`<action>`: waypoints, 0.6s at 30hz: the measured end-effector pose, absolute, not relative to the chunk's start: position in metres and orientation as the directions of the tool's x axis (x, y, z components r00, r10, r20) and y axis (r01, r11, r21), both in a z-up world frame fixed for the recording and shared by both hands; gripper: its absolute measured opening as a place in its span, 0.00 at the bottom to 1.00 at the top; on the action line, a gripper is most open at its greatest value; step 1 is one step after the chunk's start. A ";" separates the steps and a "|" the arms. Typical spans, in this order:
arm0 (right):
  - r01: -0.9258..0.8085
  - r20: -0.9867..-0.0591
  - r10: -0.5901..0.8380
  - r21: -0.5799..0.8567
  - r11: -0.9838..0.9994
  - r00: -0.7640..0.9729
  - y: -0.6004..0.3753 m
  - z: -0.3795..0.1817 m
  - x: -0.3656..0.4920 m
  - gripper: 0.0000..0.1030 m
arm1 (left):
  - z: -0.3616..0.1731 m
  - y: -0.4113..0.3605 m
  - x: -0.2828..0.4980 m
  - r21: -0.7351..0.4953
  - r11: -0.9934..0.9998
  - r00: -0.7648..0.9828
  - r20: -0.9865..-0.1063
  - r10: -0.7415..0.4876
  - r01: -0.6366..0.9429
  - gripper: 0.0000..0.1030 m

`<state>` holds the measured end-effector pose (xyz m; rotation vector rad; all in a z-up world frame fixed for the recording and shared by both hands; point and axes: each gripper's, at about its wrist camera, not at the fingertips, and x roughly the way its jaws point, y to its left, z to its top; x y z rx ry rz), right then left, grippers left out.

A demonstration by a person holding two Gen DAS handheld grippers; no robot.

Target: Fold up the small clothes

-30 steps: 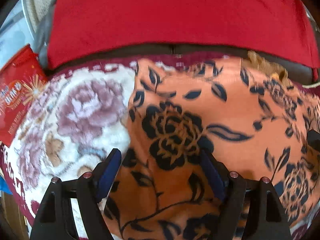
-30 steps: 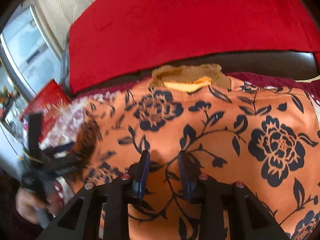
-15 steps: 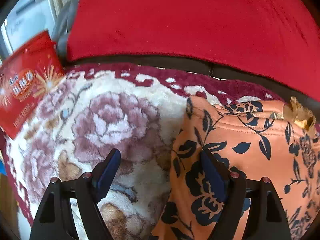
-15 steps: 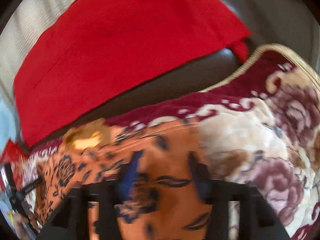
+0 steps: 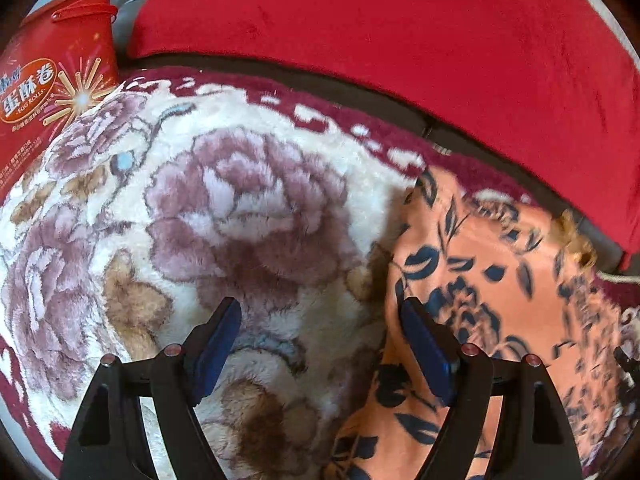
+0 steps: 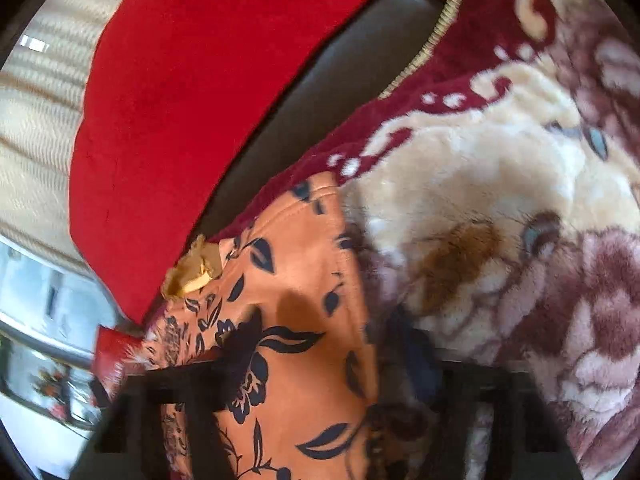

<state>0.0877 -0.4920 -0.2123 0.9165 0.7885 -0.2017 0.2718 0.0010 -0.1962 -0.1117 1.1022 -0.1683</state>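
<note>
An orange garment with a dark floral print lies flat on a plush floral blanket. My left gripper is open and empty, hovering over the blanket at the garment's left edge, its right finger above the cloth. In the right wrist view the same garment shows with its tan knit collar toward the sofa back. My right gripper is blurred by motion, open and empty, its fingers spread across the garment's right edge.
A red cloth drapes the dark sofa back behind the blanket. A red egg-roll box stands at the far left. A window is at the left of the right wrist view.
Both grippers swung outward from the garment's middle: the left to its left edge, the right to its right edge. The right gripper's jaws opened wider. The garment stayed flat.
</note>
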 end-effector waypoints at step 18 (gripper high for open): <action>0.466 -0.629 -0.036 0.534 0.706 0.776 -0.458 -0.156 0.061 0.87 | -0.140 -0.031 0.223 -0.081 0.976 0.634 -0.748 -0.193 0.202 0.82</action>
